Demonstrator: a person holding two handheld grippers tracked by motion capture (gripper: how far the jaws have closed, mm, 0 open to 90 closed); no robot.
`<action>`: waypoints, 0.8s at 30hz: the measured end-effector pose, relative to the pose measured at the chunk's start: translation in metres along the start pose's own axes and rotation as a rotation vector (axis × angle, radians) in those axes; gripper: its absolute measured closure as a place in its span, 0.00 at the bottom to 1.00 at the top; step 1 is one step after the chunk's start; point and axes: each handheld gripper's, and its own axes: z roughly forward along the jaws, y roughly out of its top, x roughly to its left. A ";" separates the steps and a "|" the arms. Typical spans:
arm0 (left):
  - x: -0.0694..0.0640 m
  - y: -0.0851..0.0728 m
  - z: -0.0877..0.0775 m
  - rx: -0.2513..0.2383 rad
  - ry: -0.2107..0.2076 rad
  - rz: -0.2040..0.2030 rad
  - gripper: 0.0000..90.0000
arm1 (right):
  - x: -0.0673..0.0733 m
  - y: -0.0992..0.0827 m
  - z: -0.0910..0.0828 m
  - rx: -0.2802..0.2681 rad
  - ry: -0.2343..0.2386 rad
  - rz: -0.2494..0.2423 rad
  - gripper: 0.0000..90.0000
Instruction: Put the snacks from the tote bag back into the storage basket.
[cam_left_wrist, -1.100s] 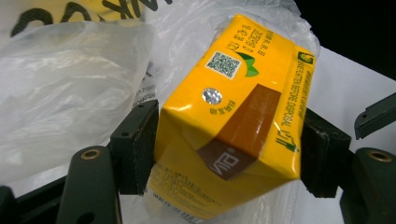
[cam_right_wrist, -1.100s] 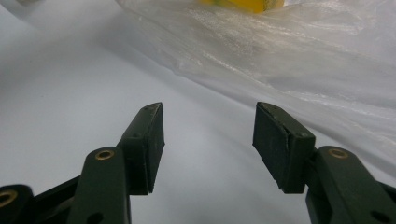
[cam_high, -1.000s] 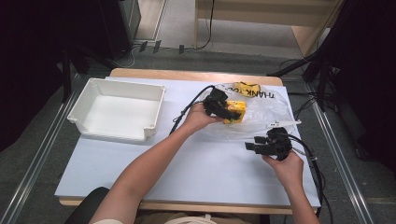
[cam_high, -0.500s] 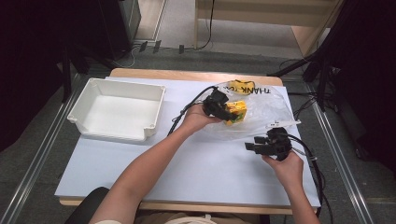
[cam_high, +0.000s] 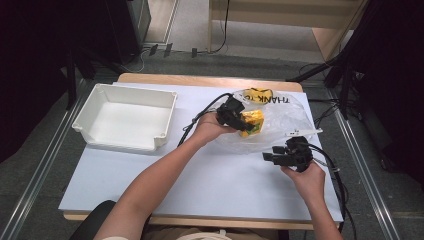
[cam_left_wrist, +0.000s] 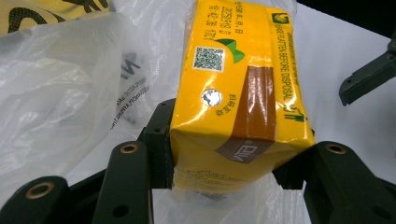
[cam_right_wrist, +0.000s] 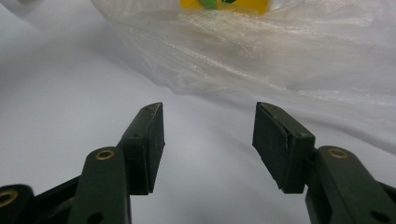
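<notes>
While the carton sat between my left jaws, both pads pressed its sides, so I held it by its near end. My left jaws had just been closing, and the carton was what they closed on. It was yellow with a brown stripe, and it ran away from the jaws, long side forward. In the high view the same carton stuck out past my left gripper toward my right side. Under and around the jaws lay the bag, clear and crumpled, with its film spreading to the left of my left jaws and below the carton. Beyond the carton's right edge I saw bare table and a dark jaw tip of my other gripper.

My right gripper stood with its jaws wide apart and nothing between them. Just ahead of those jaws the bag rose in folds, apart from the pads, and a bit of the carton showed through it farther on. In the high view my right gripper hovered near the bag's near edge. Well off to the left of my left jaws stood the bin, white, on the table.
</notes>
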 end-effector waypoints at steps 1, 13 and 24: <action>0.000 0.000 0.000 0.002 -0.004 0.000 0.57 | 0.000 0.000 0.000 0.001 -0.001 0.000 0.49; -0.004 0.005 -0.011 -0.008 -0.013 -0.011 0.58 | -0.001 0.000 0.000 0.002 0.001 -0.001 0.50; -0.010 0.014 -0.024 -0.012 -0.017 -0.009 0.58 | -0.001 0.000 0.001 -0.002 0.006 -0.009 0.50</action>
